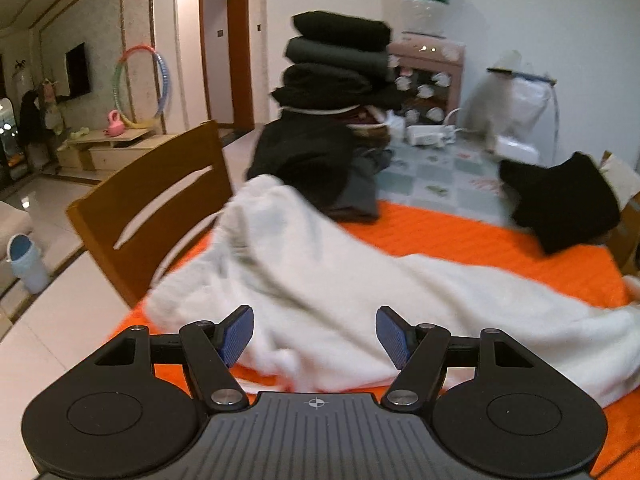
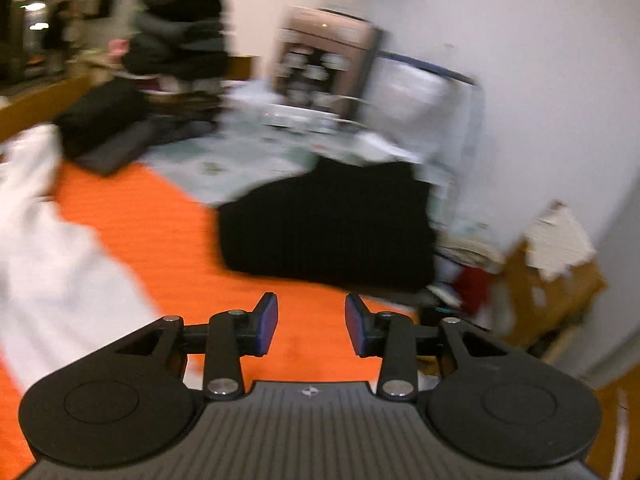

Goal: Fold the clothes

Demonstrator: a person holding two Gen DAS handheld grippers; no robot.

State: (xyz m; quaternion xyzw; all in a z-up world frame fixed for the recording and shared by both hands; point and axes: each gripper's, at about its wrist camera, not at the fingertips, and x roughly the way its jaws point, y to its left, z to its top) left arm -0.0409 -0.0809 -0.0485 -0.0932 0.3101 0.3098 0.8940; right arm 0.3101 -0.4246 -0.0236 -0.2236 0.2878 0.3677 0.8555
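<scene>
Both wrist views low, facing orange mat (image 1: pixel 460 236)

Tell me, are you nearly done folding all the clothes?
Partly. Done: a tall stack of folded dark clothes at the back. In hand: nothing; the left gripper and the right gripper are both open and empty. Left: the white garment lies spread on the orange cover, and a black garment waits.

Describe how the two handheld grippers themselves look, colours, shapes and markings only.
Both look alike. The left gripper has a ribbed dark grey body with a small white crosshair mark, two round black discs at the sides, black linkage arms with silver pivot bolts, and blue ridged finger pads. The right gripper shows the same build, with blue-edged pads. No cables, hands or sleeves show.
</scene>
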